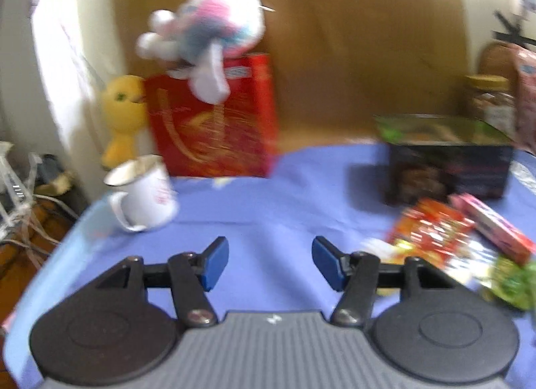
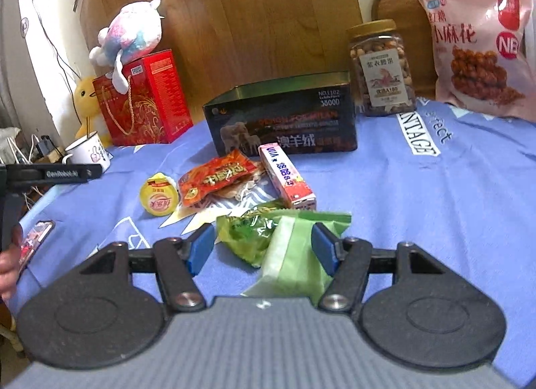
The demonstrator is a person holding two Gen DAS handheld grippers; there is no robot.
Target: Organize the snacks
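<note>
Loose snacks lie on the blue cloth in the right wrist view: a yellow jelly cup (image 2: 158,197), a red packet (image 2: 214,181), a pink and white box (image 2: 287,180), a green crinkly packet (image 2: 254,231) and a pale green pack (image 2: 294,261). An open dark tin (image 2: 284,121) stands behind them. My right gripper (image 2: 263,248) is open with the two green packs between its fingers. My left gripper (image 1: 269,263) is open and empty over bare cloth; the red packet (image 1: 432,228) and pink box (image 1: 489,225) lie to its right. The left view is blurred.
A red gift box (image 2: 147,97) with a plush toy (image 2: 130,37) on top stands at the back left, beside a yellow plush (image 2: 85,94) and a white mug (image 2: 88,151). A nut jar (image 2: 382,67) and a pink snack bag (image 2: 482,44) stand at the back right. A phone (image 2: 35,238) lies at the left edge.
</note>
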